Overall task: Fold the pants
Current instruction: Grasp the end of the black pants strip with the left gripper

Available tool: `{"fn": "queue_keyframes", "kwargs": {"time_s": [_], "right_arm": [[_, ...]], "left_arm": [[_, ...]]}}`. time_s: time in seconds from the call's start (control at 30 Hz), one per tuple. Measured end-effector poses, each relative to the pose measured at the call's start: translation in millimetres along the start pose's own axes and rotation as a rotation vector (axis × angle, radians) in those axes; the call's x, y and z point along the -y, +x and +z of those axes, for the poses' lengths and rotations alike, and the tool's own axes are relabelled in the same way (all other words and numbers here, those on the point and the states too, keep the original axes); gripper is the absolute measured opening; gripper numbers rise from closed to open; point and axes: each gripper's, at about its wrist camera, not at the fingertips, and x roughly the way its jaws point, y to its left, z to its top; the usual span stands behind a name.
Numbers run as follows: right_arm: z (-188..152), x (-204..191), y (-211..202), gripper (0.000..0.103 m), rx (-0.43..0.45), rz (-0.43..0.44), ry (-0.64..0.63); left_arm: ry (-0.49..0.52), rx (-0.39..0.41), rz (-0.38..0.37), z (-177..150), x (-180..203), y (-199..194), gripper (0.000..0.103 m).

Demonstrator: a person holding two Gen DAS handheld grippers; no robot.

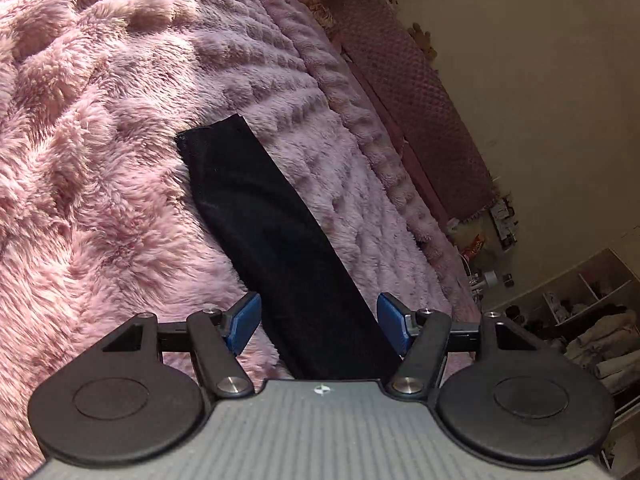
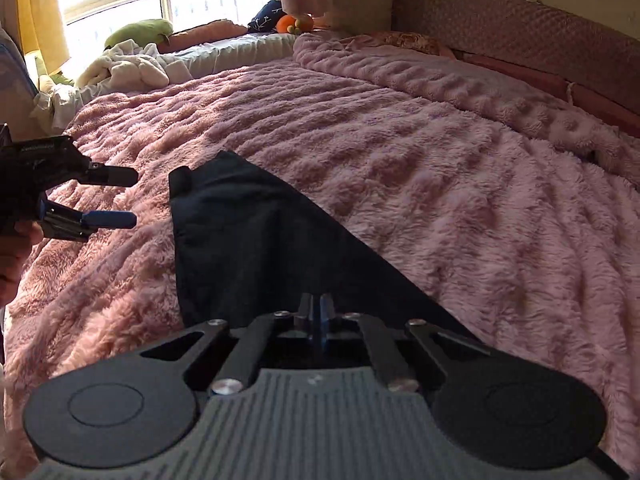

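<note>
The black pants (image 1: 256,216) lie as a long narrow strip on the fluffy pink blanket (image 1: 100,160), their hem end far from me. My left gripper (image 1: 320,322) hangs open above the near part of the strip, its blue pads (image 1: 245,320) wide apart on either side of the cloth and not pressing it. The right wrist view shows the same pants (image 2: 248,240) spreading toward the camera, with the open left gripper (image 2: 130,198) to their left, held by a hand. My right gripper (image 2: 316,312) is shut over the near cloth. No fabric shows between its pads.
The pink blanket (image 2: 440,184) covers a wide bed with a padded headboard (image 2: 540,28) at the back right. Pale clothes (image 2: 128,66), cushions and an orange toy (image 2: 296,22) lie by the window. Shelves with clutter (image 1: 580,312) stand beside the bed.
</note>
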Motion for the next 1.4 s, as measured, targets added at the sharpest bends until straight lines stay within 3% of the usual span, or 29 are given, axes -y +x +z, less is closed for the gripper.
{"fn": "queue_keyframes", "kwargs": {"time_s": [0.17, 0.3, 0.4, 0.53, 0.67, 0.73, 0.8, 0.93, 1.0, 1.1, 1.17, 1.27, 1.33, 1.4], "right_arm": [[-55.7, -19.2, 2.5, 0.0, -0.085, -0.022, 0.016], [-69.8, -18.5, 2.7, 0.0, -0.067, 0.002, 0.102], [-73.8, -18.5, -14.6, 0.001, -0.046, 0.03, 0.08], [-90.7, -3.7, -49.8, 0.001, 0.011, -0.014, 0.119], [-113.4, 38.6, -95.9, 0.001, 0.102, -0.165, 0.182], [-122.6, 71.5, -114.5, 0.001, 0.108, -0.238, 0.267], [-133.9, 113.8, -140.5, 0.001, 0.116, -0.37, 0.373], [-160.7, 187.9, -196.9, 0.003, 0.094, -0.56, 0.537], [-176.6, 217.4, -220.9, 0.002, 0.048, -0.619, 0.554], [-201.4, 254.3, -242.4, 0.0, -0.044, -0.56, 0.628], [-209.2, 263.1, -250.0, 0.0, -0.038, -0.506, 0.648], [-207.5, 260.2, -245.5, 0.0, -0.047, -0.405, 0.562], [-197.9, 243.7, -230.3, 0.0, -0.06, -0.3, 0.409], [-191.8, 234.8, -211.0, 0.0, -0.132, -0.286, 0.334]], "left_arm": [[0.037, -0.07, -0.013, -15.4, 13.9, 24.6, 0.073], [0.086, -0.121, -0.062, -32.2, 27.5, 39.9, 0.073], [0.126, -0.149, -0.094, -48.6, 36.4, 52.5, 0.073], [0.225, -0.116, 0.018, -69.0, 42.9, 75.5, 0.061], [0.293, -0.136, 0.097, -80.4, 44.9, 87.2, 0.051], [0.333, -0.143, 0.138, -83.6, 46.9, 86.4, 0.045], [0.366, -0.164, 0.172, -85.3, 48.2, 84.1, 0.035], [0.267, -0.201, 0.198, -80.7, 38.3, 77.0, 0.025], [0.239, -0.209, 0.25, -78.4, 36.7, 75.0, 0.006], [0.208, -0.22, 0.268, -75.1, 36.0, 75.8, 0.006], [0.218, -0.218, 0.272, -75.6, 36.2, 76.2, 0.006], [0.251, -0.214, 0.28, -77.4, 39.0, 76.5, 0.006], [0.257, -0.215, 0.287, -77.3, 40.7, 77.3, 0.006], [0.255, -0.214, 0.287, -77.5, 40.4, 77.2, 0.006]]}}
